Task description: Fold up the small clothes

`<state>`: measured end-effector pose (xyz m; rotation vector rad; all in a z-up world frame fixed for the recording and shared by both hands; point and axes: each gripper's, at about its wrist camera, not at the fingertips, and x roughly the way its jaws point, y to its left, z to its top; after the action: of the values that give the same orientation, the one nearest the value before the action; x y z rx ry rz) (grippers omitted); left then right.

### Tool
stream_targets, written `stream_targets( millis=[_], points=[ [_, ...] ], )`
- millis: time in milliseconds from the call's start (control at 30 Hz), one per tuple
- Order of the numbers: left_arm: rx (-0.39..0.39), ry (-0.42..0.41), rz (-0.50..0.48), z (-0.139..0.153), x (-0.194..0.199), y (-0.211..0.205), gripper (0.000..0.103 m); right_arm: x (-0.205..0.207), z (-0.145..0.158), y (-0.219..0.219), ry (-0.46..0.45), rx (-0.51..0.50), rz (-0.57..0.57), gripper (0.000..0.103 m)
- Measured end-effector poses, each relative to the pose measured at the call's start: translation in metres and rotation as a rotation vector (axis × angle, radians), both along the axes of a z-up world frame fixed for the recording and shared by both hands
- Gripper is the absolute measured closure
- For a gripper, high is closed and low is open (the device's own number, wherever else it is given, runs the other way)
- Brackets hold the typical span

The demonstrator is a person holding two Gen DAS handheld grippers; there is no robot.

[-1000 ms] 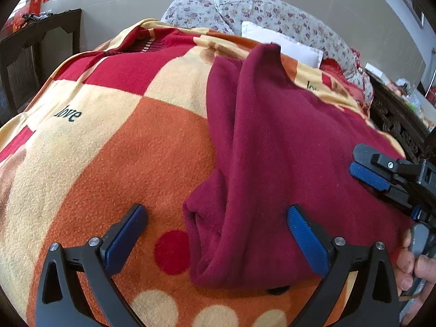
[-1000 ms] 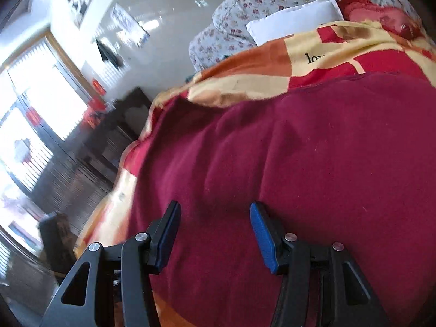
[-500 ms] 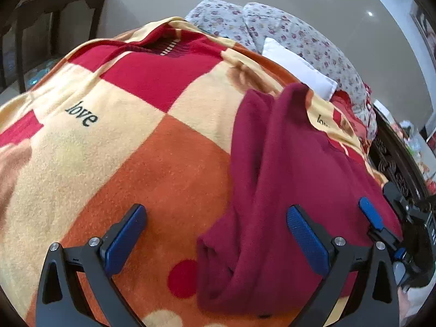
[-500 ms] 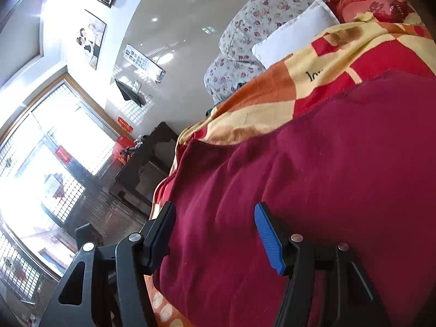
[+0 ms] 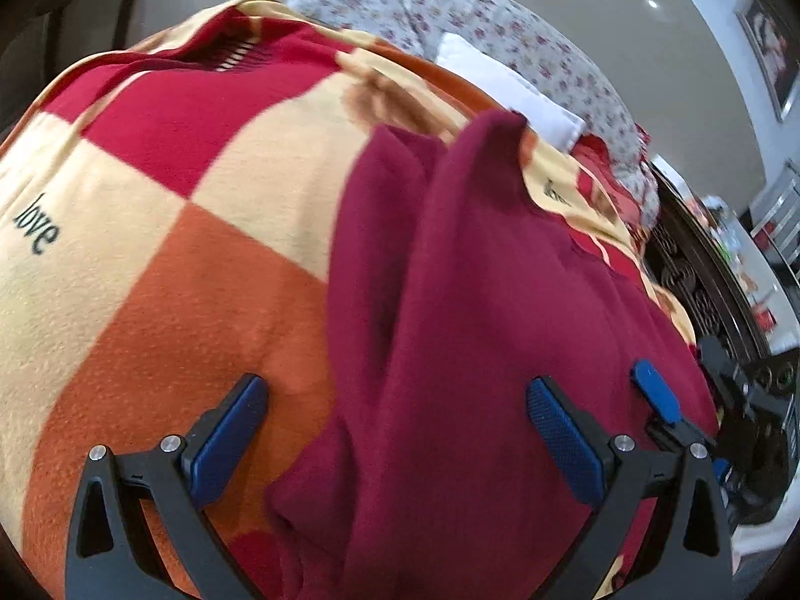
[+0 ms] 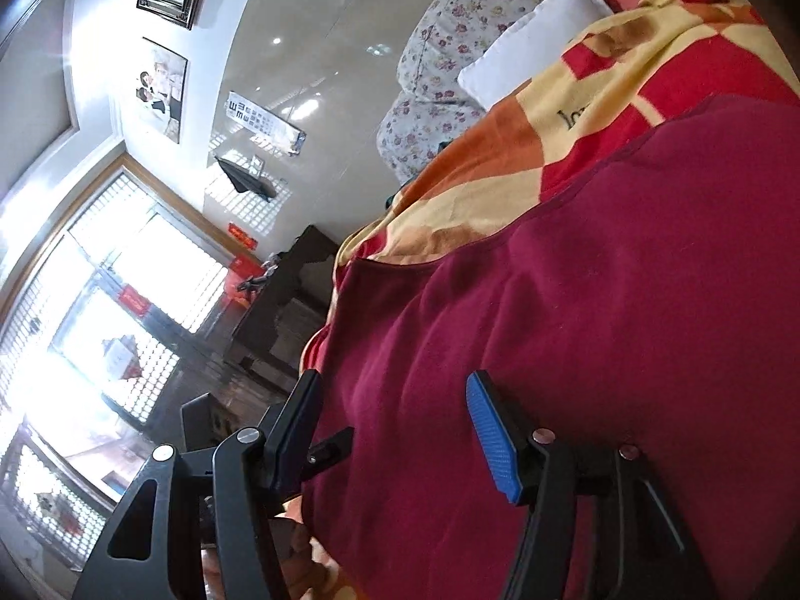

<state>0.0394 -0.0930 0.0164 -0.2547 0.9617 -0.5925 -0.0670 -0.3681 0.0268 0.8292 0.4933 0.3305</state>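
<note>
A maroon fleece garment [image 5: 500,300] lies partly folded lengthwise on a checked red, orange and cream blanket [image 5: 175,300]. My left gripper [image 5: 397,435] hangs open and wide over the garment's near left end, where a rolled edge lies between its fingers without being pinched. One blue pad [image 5: 655,392] of my right gripper shows at the garment's right side. In the right wrist view the right gripper [image 6: 395,435] stands open low over the garment [image 6: 600,325]. The cloth's edge passes between its fingers, and the pads do not press on it.
Floral pillows [image 5: 500,35] and a white pillow [image 5: 500,85] lie at the bed's far end. Dark carved wooden furniture [image 5: 700,290] runs along the bed's right side. A dark cabinet [image 6: 295,300] and bright windows [image 6: 100,325] are beyond the left side.
The left gripper has slid right, so the garment's rolled edge now lies between its fingers. The right wrist view has rolled and tilted up, and its jaws stand slightly wider.
</note>
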Motion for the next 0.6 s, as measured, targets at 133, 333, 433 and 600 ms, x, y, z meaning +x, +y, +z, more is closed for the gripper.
stream_targets(
  millis=[133,333,433,600],
  points=[
    [-0.001,-0.006,-0.062,0.000,-0.005,-0.006,0.035,0.004,-0.002,0.003,0.031,-0.027,0.004,0.039],
    [-0.036,0.023,-0.120,0.028,-0.014,-0.008,0.074,-0.004,-0.006,-0.019,-0.032,0.151,-0.012,0.038],
    [-0.039,-0.018,-0.137,0.052,-0.027,-0.016,0.074,-0.009,-0.006,-0.028,-0.073,0.234,-0.024,0.032],
    [0.014,-0.148,-0.230,0.095,-0.069,-0.061,0.079,-0.020,-0.010,-0.050,-0.146,0.453,-0.031,0.020]
  ],
)
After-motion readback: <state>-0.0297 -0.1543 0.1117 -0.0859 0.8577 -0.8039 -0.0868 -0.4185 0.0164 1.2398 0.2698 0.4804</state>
